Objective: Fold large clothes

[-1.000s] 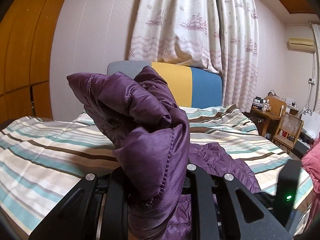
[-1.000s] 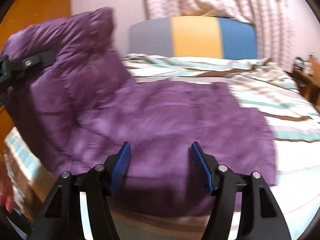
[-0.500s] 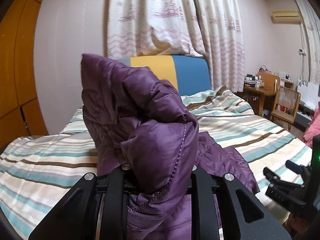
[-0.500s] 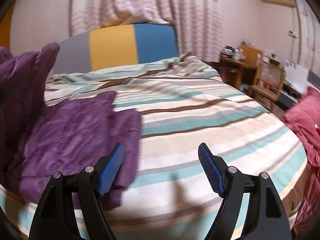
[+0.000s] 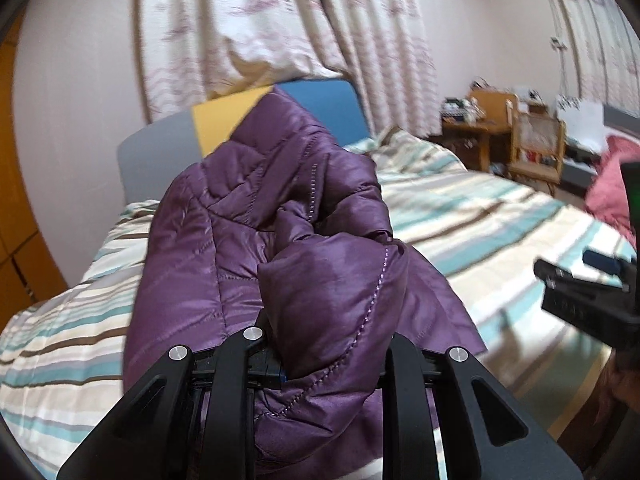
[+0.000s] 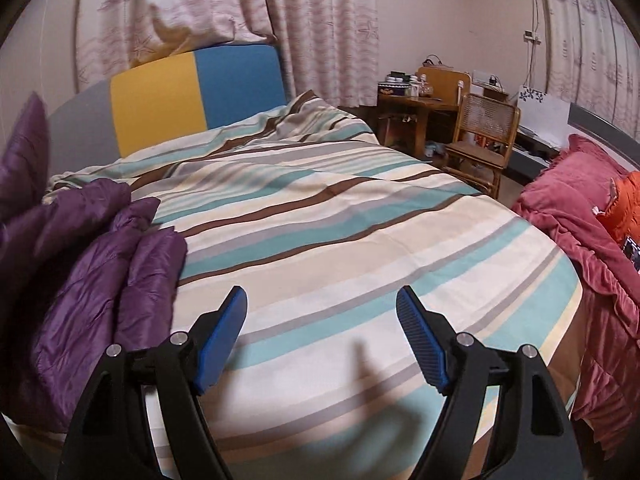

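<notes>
A purple quilted jacket (image 5: 280,240) fills the middle of the left wrist view, bunched and lifted above the striped bed (image 5: 460,216). My left gripper (image 5: 324,344) is shut on a fold of it, and the cloth hides the fingertips. The rest of the jacket (image 6: 100,272) lies crumpled at the bed's left edge in the right wrist view. My right gripper (image 6: 322,320) is open over bare striped bedding (image 6: 340,220), to the right of the jacket, with nothing between its blue pads (image 6: 420,344). Its black body (image 5: 580,300) shows at the right edge of the left wrist view.
A grey, yellow and blue headboard (image 6: 192,96) stands at the far end below curtains. A pink quilt (image 6: 580,220) and an orange garment (image 6: 624,204) lie off the bed's right side. A wicker chair (image 6: 480,140) and a wooden desk (image 6: 408,100) stand in the far right corner.
My right gripper swung right, off the jacket and over bare bedding, and its jaws widened. My left gripper moved and rolled, still holding the bunched jacket.
</notes>
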Tool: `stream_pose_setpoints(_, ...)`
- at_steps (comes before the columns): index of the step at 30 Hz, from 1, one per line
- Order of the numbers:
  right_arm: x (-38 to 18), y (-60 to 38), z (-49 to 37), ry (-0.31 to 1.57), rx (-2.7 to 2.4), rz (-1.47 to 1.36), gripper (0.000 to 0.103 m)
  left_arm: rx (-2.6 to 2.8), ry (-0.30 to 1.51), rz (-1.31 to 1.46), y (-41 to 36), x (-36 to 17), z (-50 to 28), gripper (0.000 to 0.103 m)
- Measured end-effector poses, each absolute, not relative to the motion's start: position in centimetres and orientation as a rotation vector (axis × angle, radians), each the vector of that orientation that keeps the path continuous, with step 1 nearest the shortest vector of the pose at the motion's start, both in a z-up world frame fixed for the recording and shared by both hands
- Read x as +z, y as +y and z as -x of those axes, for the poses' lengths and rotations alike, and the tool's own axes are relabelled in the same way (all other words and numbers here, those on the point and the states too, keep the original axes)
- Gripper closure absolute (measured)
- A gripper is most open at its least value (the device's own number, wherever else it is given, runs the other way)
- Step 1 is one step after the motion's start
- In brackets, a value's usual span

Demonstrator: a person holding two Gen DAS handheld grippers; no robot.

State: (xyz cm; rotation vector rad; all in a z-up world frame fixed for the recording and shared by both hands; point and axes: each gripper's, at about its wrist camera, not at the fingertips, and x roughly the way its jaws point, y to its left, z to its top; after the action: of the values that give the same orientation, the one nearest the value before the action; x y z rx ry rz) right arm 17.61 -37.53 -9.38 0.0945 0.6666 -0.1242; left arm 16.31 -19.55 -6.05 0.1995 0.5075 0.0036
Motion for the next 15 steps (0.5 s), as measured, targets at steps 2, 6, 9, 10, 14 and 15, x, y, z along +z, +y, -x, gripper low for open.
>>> stream_pose_setpoints(2, -9.5, -37.6, -17.7, 0.673, -0.129, -0.102, 0.026, -0.018, 0.533, -0.212, -20.2, -6.9, -16.6, 0.085)
stream_pose_setpoints(6, -10.0, -38.2, -17.9, 0.691, -0.14, -0.122, 0.026, -0.036, 0.553, -0.226, -21.1, -8.5, -17.0, 0.084)
stream_pose_setpoints(9, -10.1, -38.4, -18.0, 0.696, -0.15, -0.127, 0.026, -0.086, 0.58, -0.24, -21.6, -9.3, -17.3, 0.063)
stream_pose_setpoints(10, -10.2, -38.5, -18.0, 0.697, -0.154, -0.126, 0.026, -0.104, 0.587, -0.245, -21.9, -9.5, -17.4, 0.059)
stream_pose_setpoints(14, -10.2, -38.5, -17.9, 0.702, -0.155, -0.131, 0.026, -0.188, 0.601, -0.243, -22.4, -9.4, -17.4, 0.036)
stream_pose_setpoints(15, -10.2, -38.5, -17.9, 0.702, -0.155, -0.128, 0.026, -0.194, 0.601, -0.229, -22.3, -9.2, -17.3, 0.036)
